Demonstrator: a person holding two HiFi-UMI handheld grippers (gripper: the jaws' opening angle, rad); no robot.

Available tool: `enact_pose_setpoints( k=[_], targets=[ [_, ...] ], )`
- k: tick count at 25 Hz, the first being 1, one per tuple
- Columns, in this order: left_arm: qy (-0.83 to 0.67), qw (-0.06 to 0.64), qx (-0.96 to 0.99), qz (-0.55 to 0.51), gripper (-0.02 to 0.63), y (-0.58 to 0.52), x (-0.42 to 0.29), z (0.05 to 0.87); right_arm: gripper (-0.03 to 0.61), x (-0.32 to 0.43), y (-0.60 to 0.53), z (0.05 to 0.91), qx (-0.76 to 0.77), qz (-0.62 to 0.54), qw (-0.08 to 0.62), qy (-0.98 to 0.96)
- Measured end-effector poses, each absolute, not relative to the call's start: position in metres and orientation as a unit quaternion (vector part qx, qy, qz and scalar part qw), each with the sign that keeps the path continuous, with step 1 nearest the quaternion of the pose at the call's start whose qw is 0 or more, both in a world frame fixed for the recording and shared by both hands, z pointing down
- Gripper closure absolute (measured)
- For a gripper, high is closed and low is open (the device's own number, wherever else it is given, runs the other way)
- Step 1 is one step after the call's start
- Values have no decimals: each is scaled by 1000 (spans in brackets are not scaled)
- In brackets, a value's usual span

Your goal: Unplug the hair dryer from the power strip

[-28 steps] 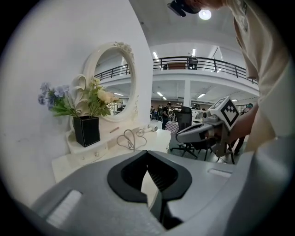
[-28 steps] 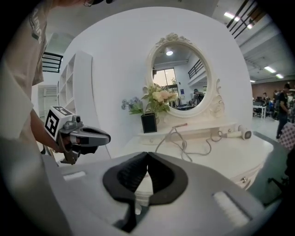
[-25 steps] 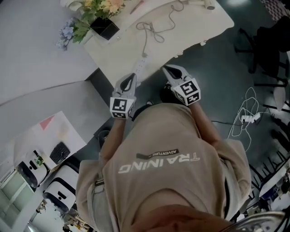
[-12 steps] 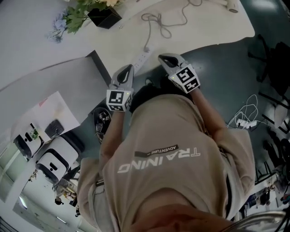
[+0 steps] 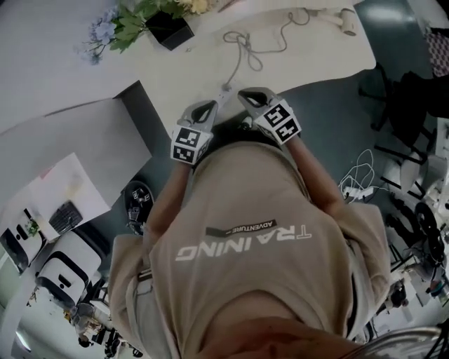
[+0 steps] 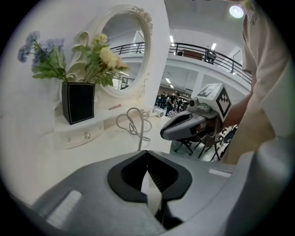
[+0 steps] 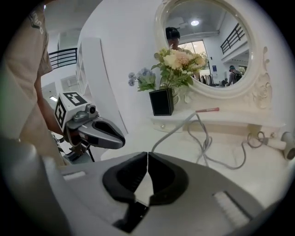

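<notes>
Left claw (image 6: 147, 152) and right claw (image 7: 147, 155) are both closed and empty.
White power strip (image 5: 222, 98) just ahead between them, probably light and apt to slide: pin it and pinch the rigid plug, not the limp pale-grey cord (image 5: 242, 48) trailing to the white hair dryer (image 5: 344, 19) far ahead-right.

Left gripper (image 5: 208, 107), right gripper (image 5: 247, 95) nearer table (image 5: 302, 62)

Tabletop (image 5: 319, 52) mostly open near edge; cord loop (image 5: 243, 43) lies mid-table, vase (image 5: 170, 29) blocks far L corner.
</notes>
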State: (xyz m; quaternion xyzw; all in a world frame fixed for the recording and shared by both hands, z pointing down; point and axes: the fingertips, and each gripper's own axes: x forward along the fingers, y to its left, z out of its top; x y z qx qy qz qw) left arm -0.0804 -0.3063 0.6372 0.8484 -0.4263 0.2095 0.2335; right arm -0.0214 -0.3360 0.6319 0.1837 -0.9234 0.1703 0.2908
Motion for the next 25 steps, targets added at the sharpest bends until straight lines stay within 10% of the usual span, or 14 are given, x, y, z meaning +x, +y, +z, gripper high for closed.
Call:
enact_pose_setpoints(
  k=[25],
  targets=[
    [-286, 300, 842, 346, 615, -307, -98, 721, 466, -87, -349, 706, 150, 153, 459, -862]
  ],
)
